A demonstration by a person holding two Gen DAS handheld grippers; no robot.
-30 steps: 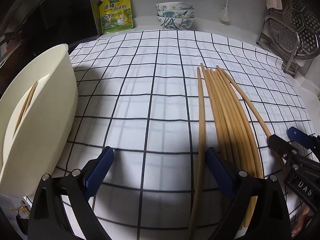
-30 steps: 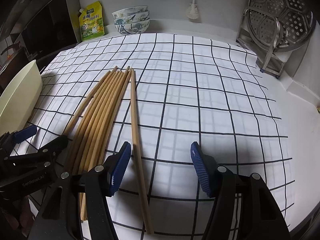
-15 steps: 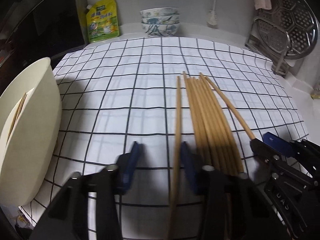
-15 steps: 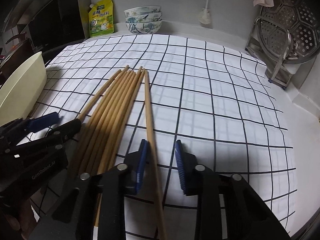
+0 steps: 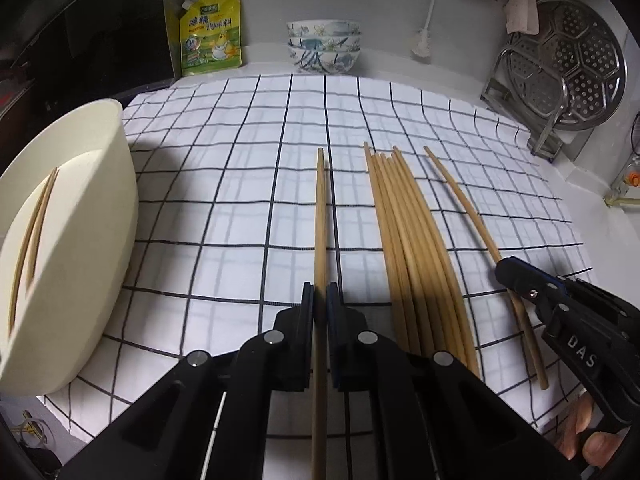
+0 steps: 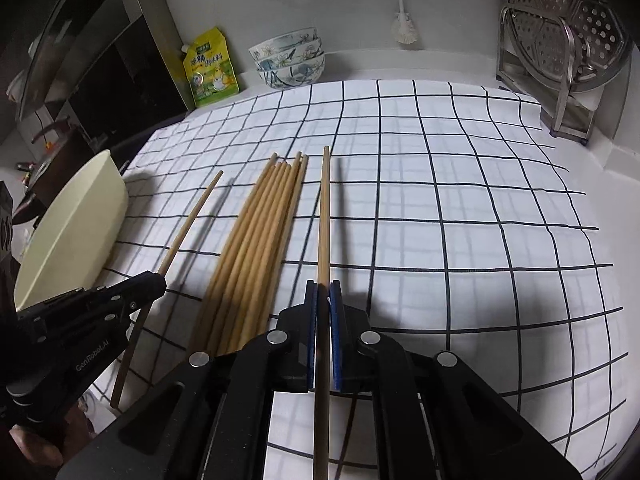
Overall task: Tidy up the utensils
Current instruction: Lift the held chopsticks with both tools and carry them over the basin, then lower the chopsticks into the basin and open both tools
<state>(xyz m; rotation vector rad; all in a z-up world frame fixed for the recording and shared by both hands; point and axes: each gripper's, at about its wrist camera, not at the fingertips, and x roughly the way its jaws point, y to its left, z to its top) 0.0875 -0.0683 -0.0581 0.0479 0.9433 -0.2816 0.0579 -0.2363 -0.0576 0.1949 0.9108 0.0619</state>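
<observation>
On my worktop's checked cloth (image 5: 224, 208), the cream holder (image 5: 92, 248) sits at the left edge and the chopstick bundle (image 5: 416, 264) mid-cloth. My left hand-held gripper (image 5: 320, 300) has just closed on one chopstick (image 5: 320, 216); my right hand-held gripper (image 6: 323, 300) has just closed on another chopstick (image 6: 325, 216).

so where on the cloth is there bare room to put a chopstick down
Free: the checked cloth right of the right claw, up to the steel rack; also the far strip before the stacked bowls. Narrower: between the cream holder and the left claw. Crowded: the middle, where the chopstick bundle lies.
</observation>
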